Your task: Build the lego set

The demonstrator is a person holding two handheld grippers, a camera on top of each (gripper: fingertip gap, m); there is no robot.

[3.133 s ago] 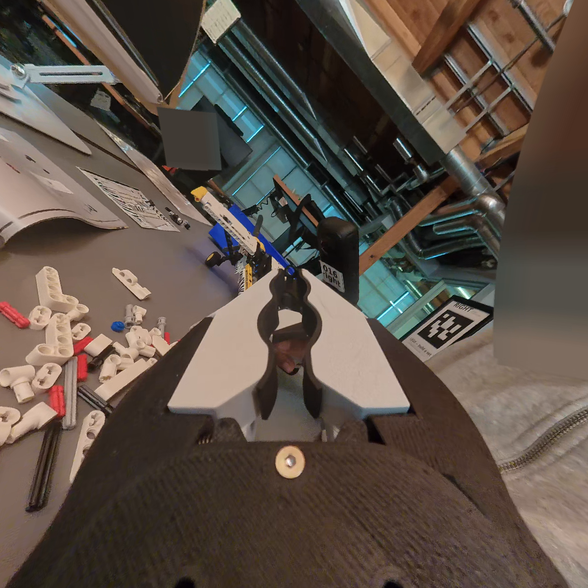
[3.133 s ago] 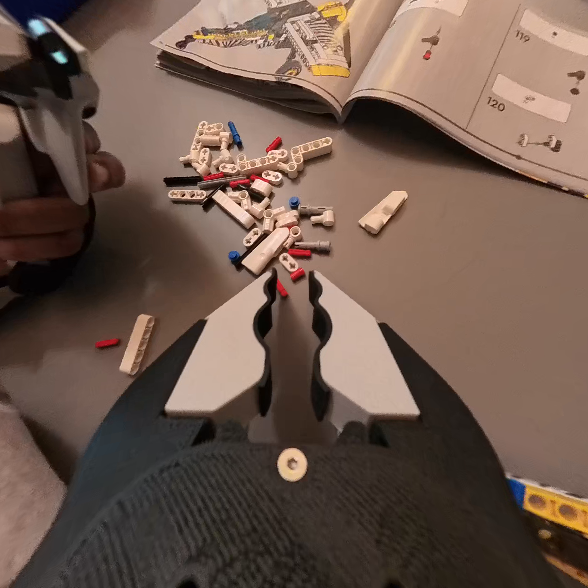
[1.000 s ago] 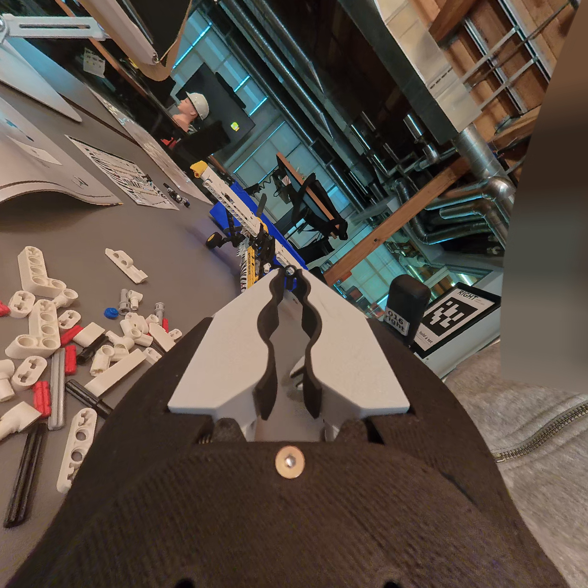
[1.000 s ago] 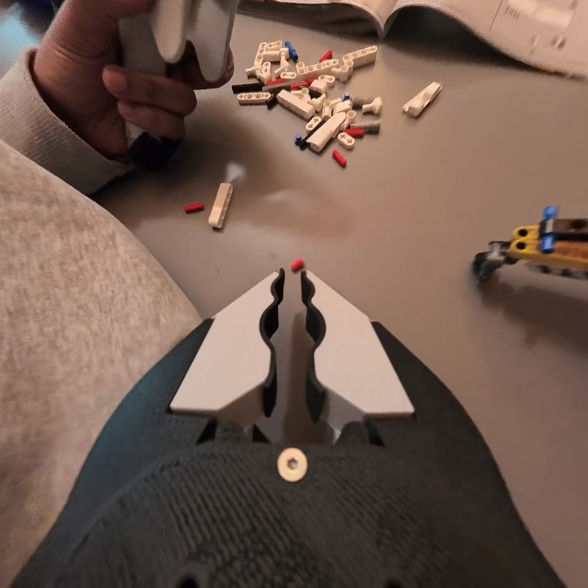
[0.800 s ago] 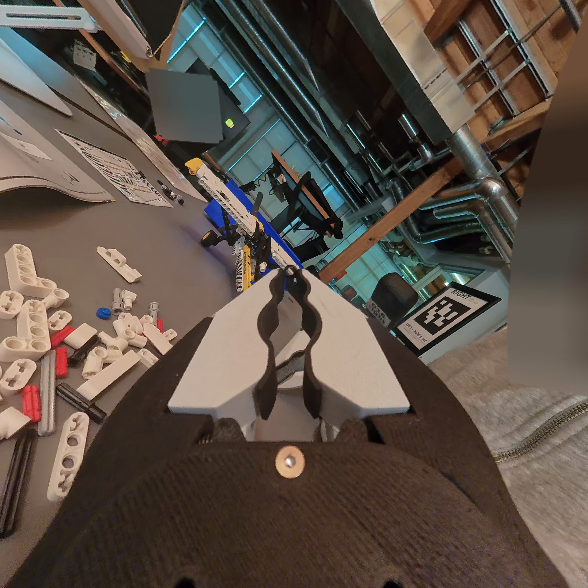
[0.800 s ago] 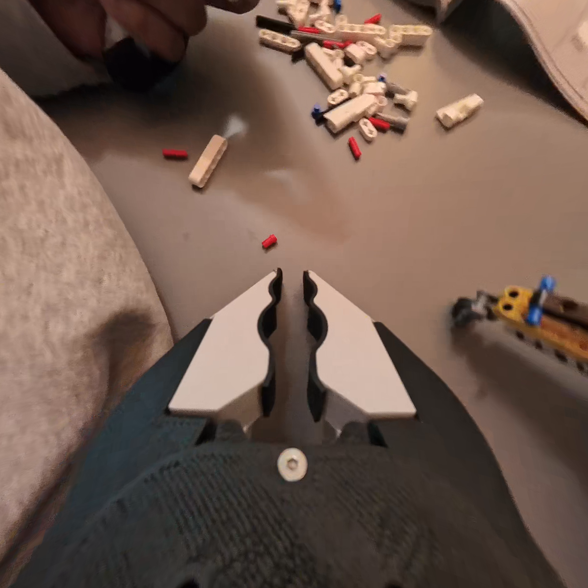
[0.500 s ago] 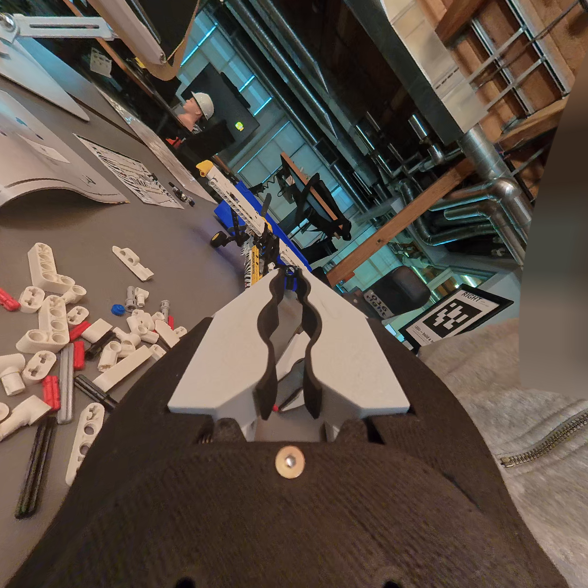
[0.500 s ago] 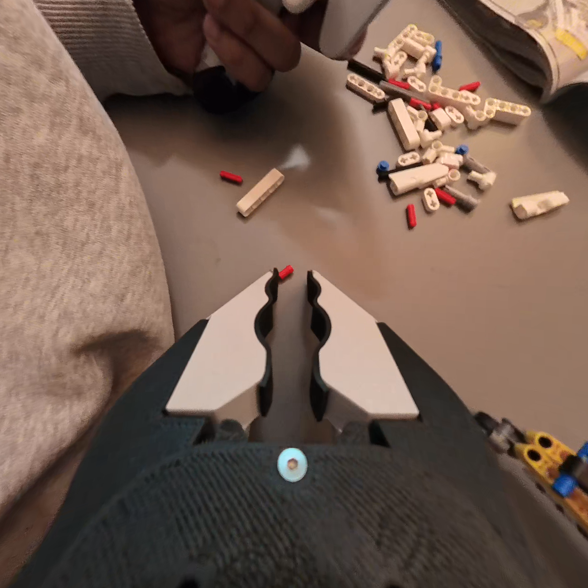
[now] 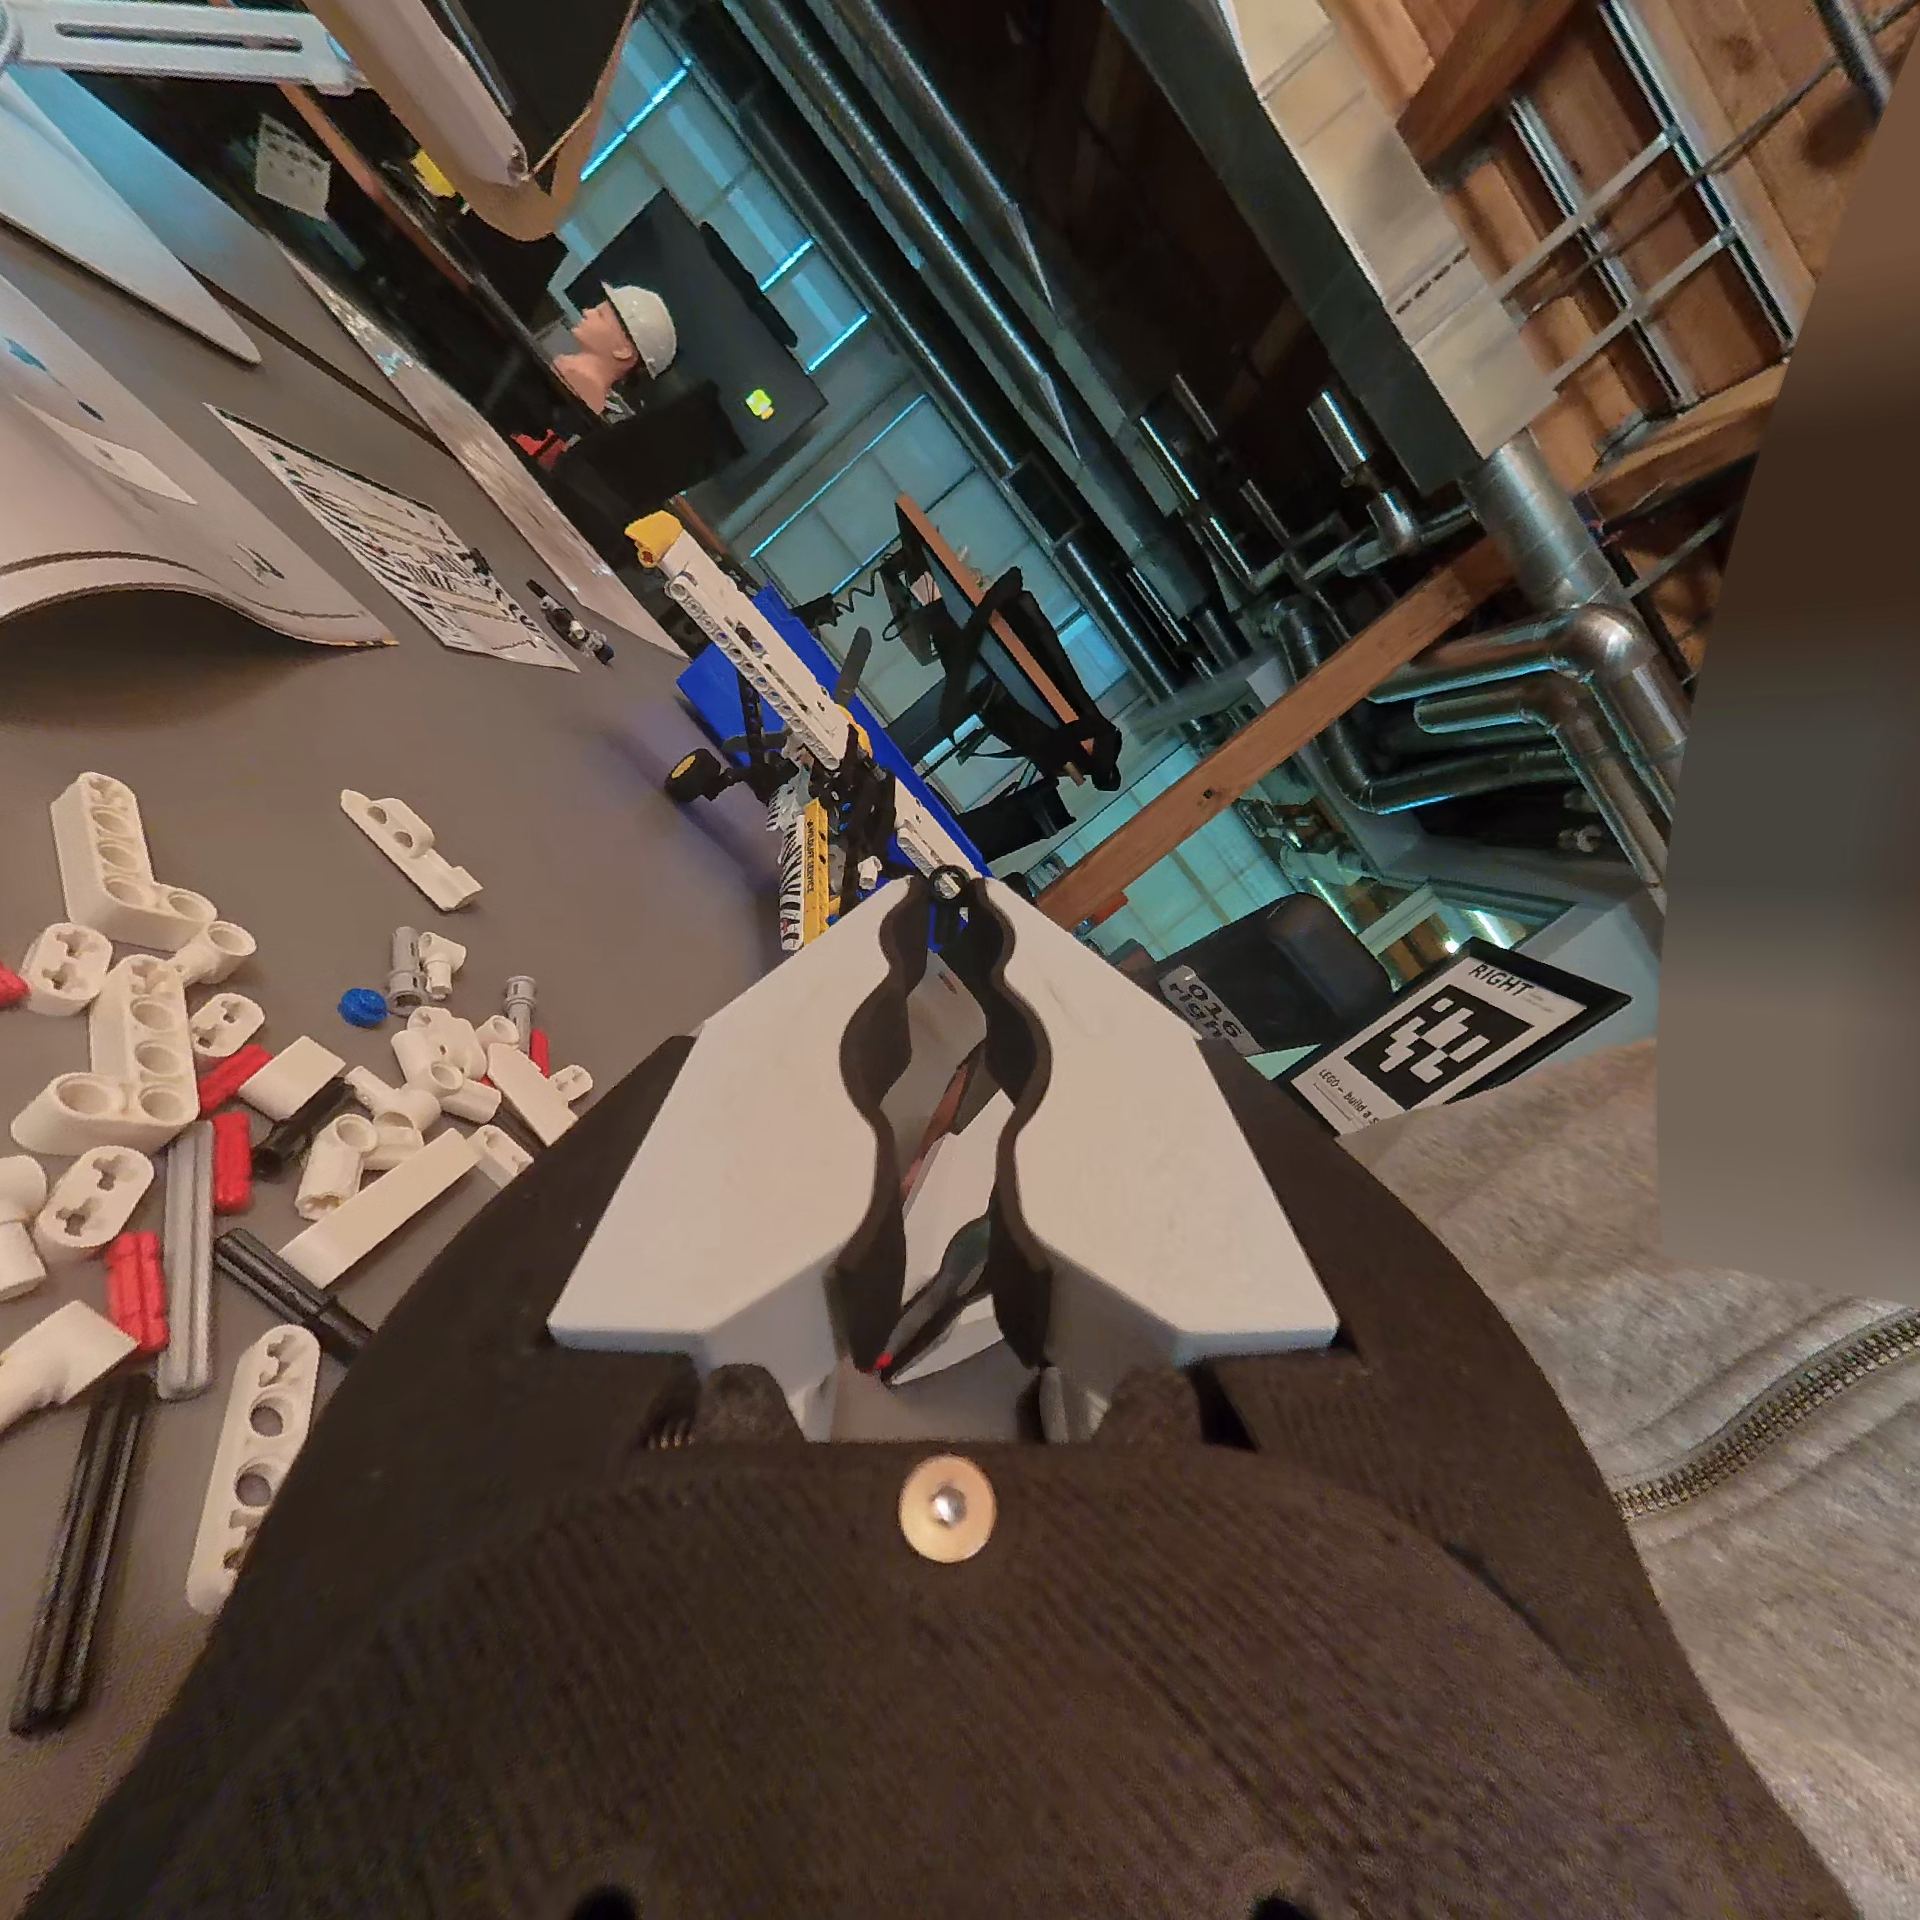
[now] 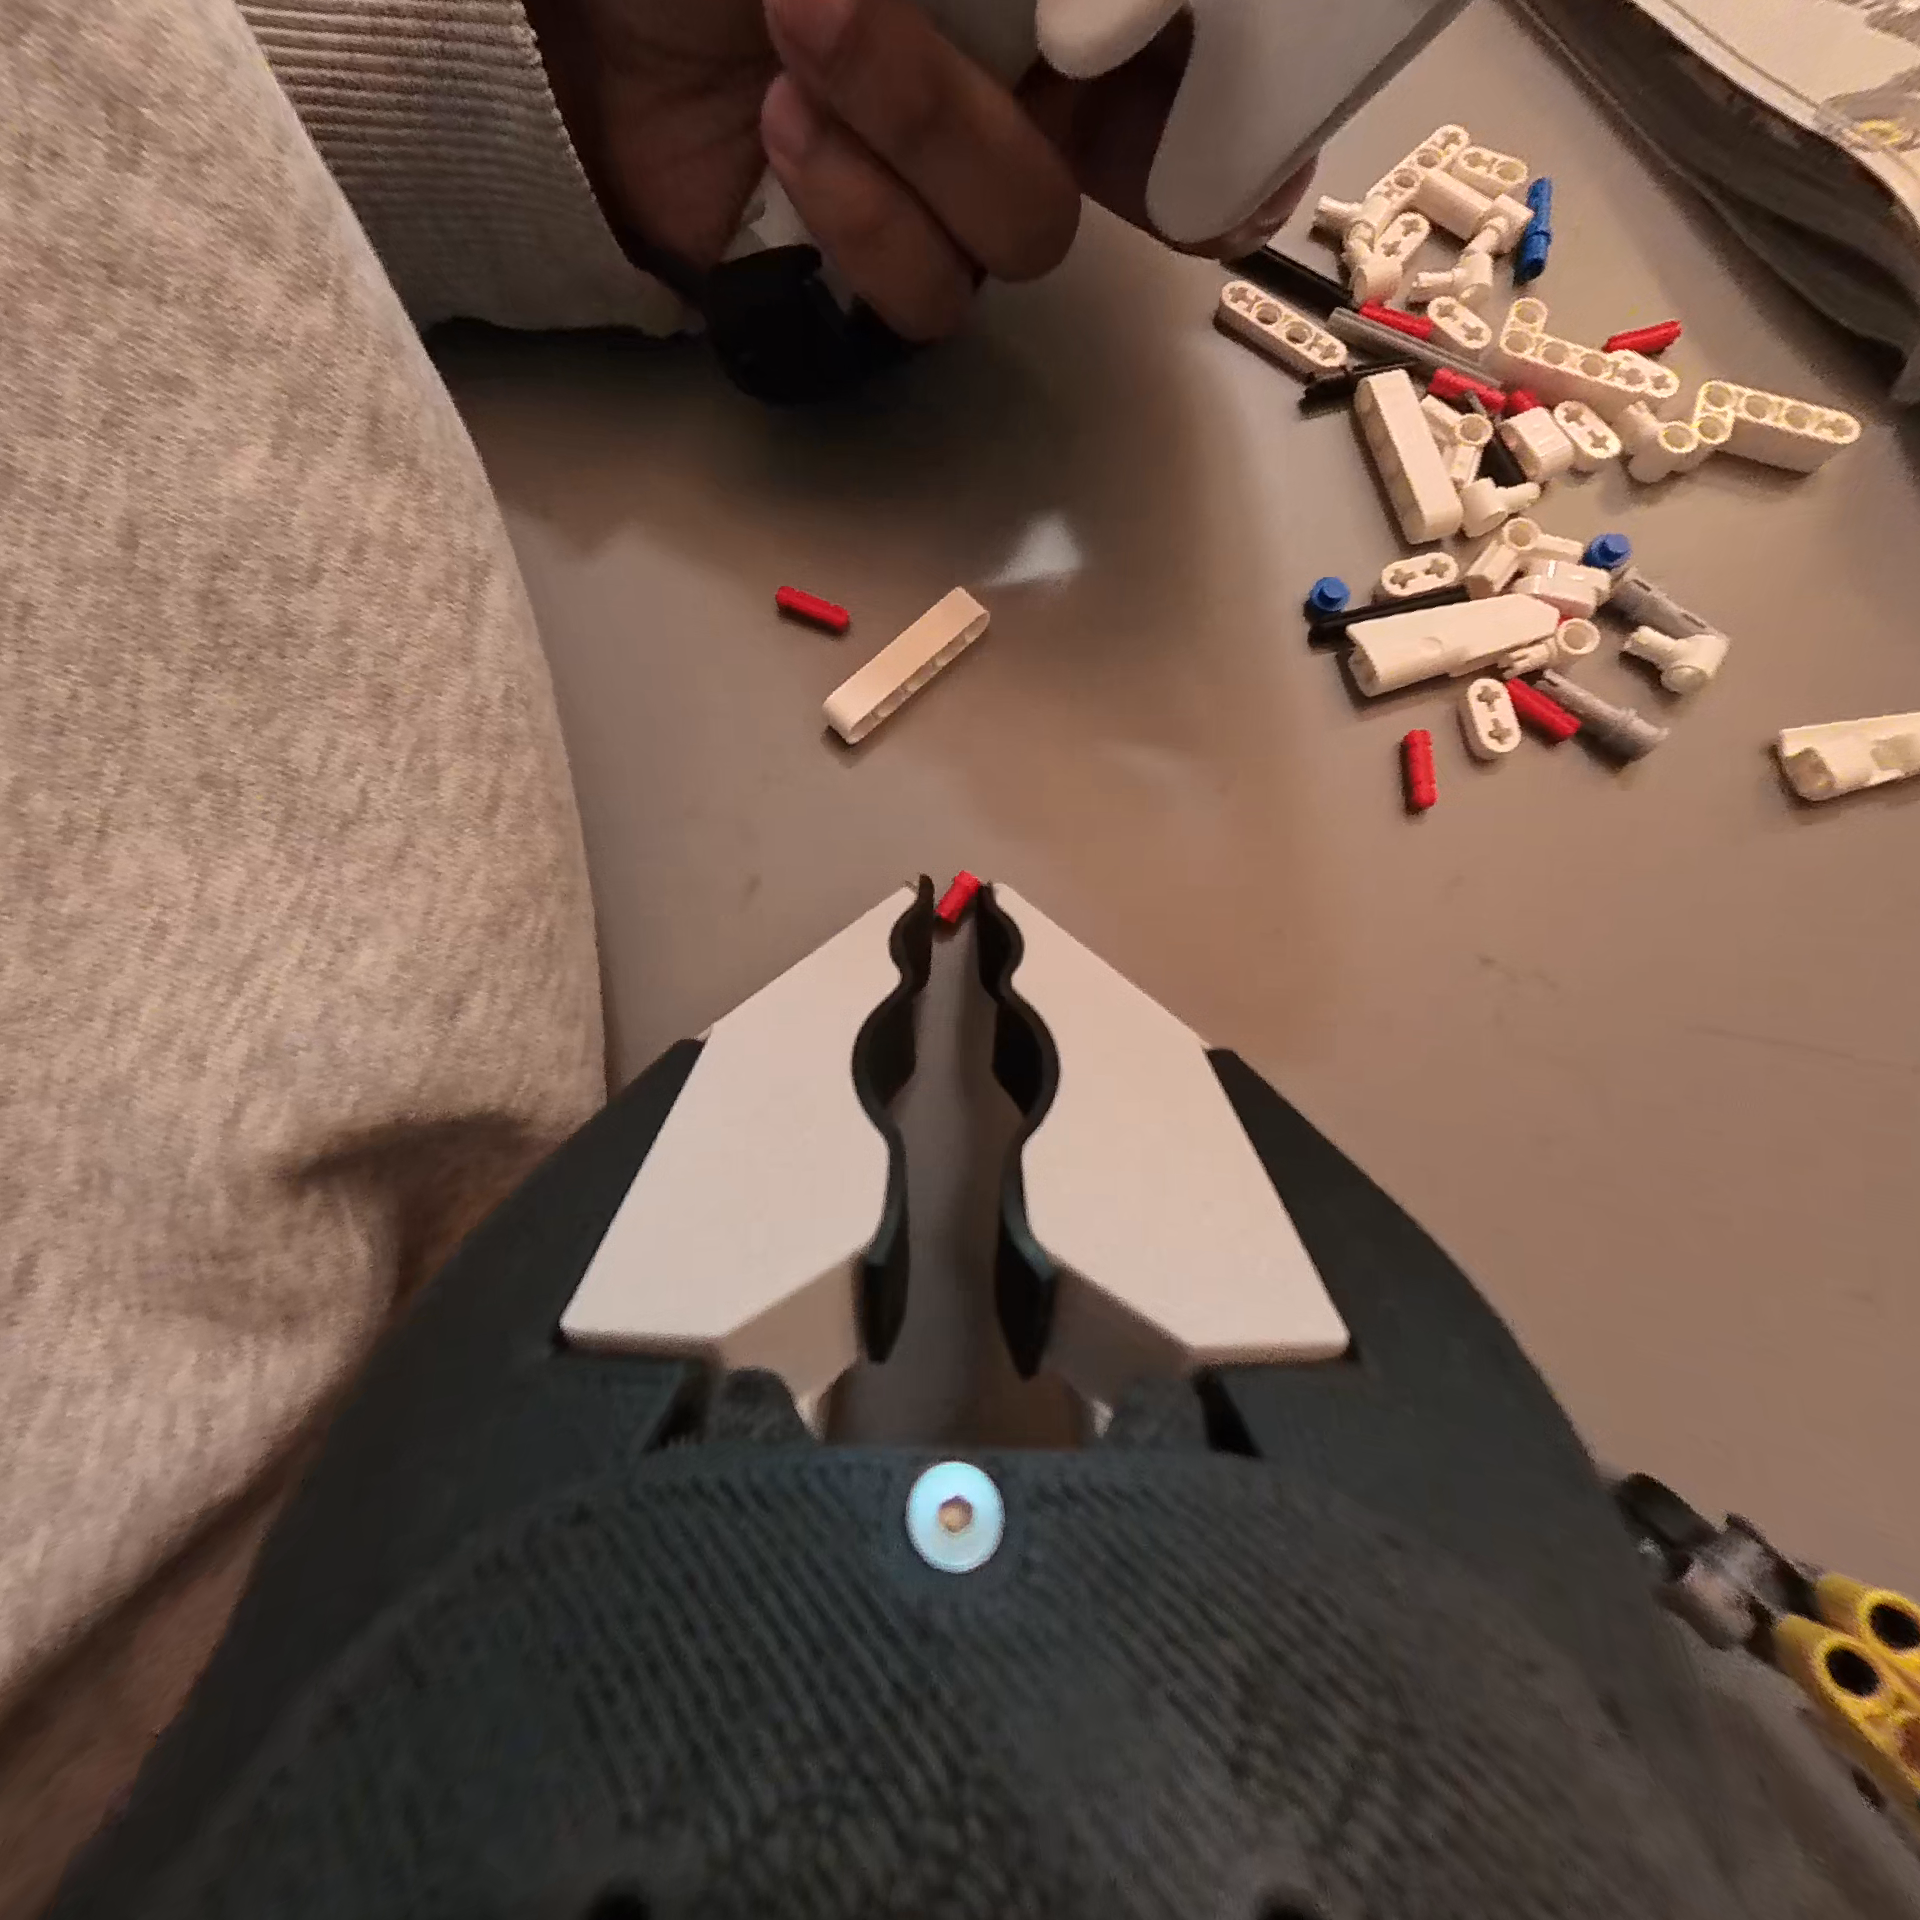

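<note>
My right gripper (image 10: 951, 894) is low over the grey table (image 10: 1351, 1039), its jaws closed to a narrow gap on a small red pin (image 10: 956, 896) at the tips. A white beam (image 10: 904, 665) and another red pin (image 10: 812, 608) lie just beyond. My left gripper (image 9: 945, 888) is shut on a small grey-and-blue pin (image 9: 945, 885) and held tilted above the table. It also shows in the right wrist view (image 10: 1226, 125), in a hand at the top. The part-built yellow and white model (image 9: 790, 727) stands beyond the left gripper.
A pile of loose white, red, black and blue pieces (image 10: 1507, 468) lies at the right; it also shows in the left wrist view (image 9: 156, 1091). The open instruction booklet (image 9: 125, 520) and a sticker sheet (image 9: 416, 551) lie behind. A grey sleeve (image 10: 260, 727) fills the left. About 15 cm separates my left fingertips from my right.
My right gripper left the pile, swung back toward the near table edge, came down on the loose red pin and narrowed its jaws around it. My left gripper stayed shut and only wobbled.
</note>
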